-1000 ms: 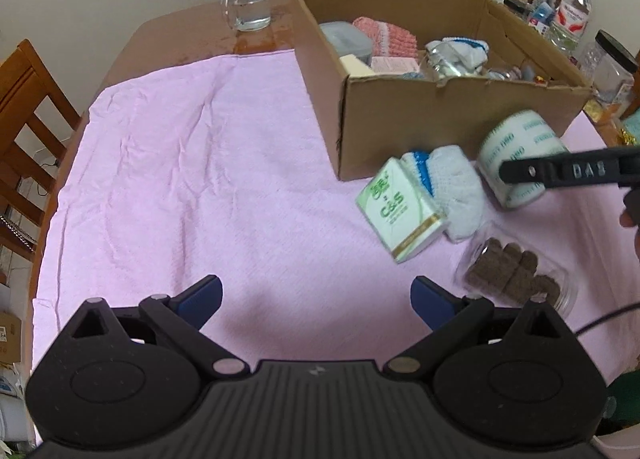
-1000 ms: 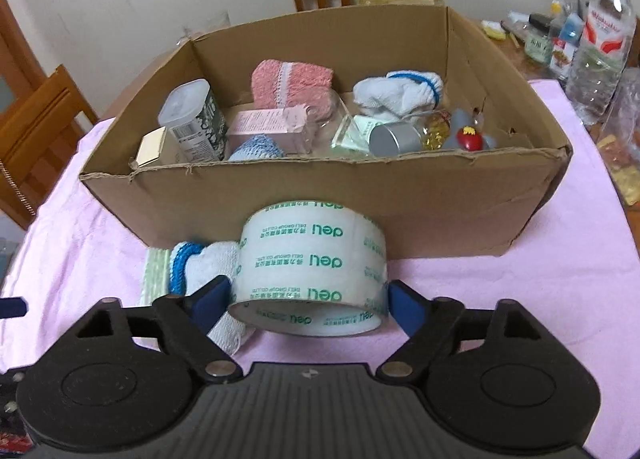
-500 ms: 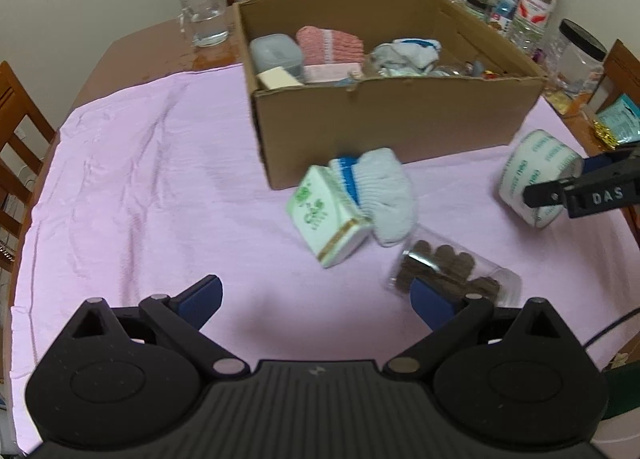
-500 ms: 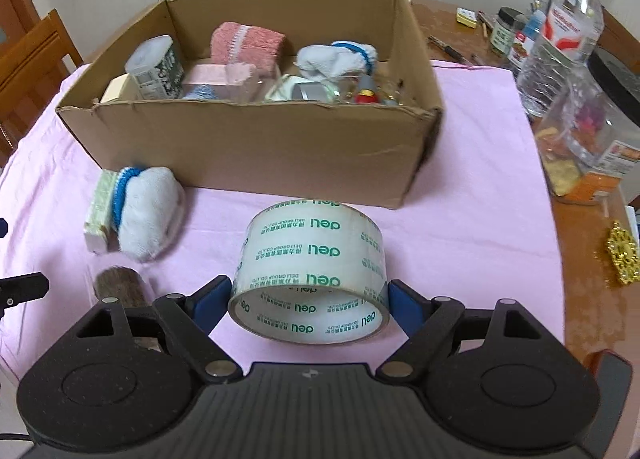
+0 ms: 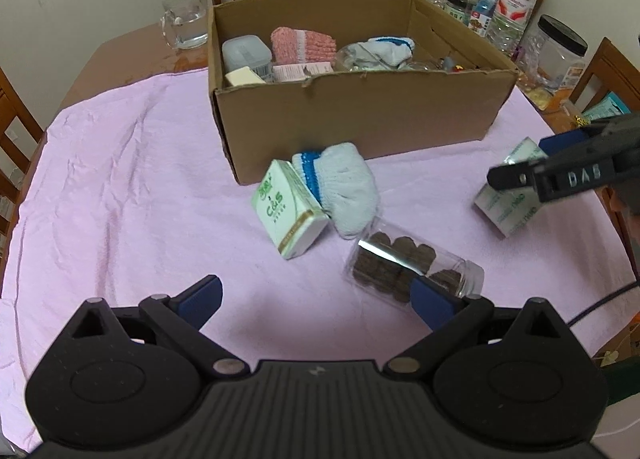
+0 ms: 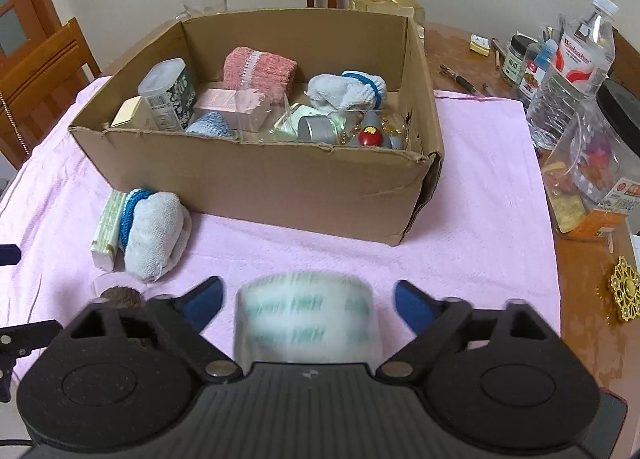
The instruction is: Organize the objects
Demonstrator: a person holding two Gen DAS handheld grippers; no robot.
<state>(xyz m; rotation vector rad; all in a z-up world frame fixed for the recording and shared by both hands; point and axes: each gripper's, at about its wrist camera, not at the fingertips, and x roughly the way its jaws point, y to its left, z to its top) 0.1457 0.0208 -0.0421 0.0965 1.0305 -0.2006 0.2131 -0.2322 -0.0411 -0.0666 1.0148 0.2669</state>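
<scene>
The right gripper (image 6: pixel 308 301), jaws just spreading wide, is standing clear of the blurred white green-printed tape roll (image 6: pixel 306 323) between them over the pink cloth (image 6: pixel 480 219), while the left gripper (image 5: pixel 316 297) is hanging open and empty.

right gripper (image 6: pixel 309 301) – jaws just opened | tape roll (image 6: pixel 305 325) (blurred) between, untouched

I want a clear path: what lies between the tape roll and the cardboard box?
Only bare pink cloth, seen from the right wrist, between tape roll and cardboard box.

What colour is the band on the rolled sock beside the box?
Blue, on a white sock; the left wrist view shows it best.
</scene>
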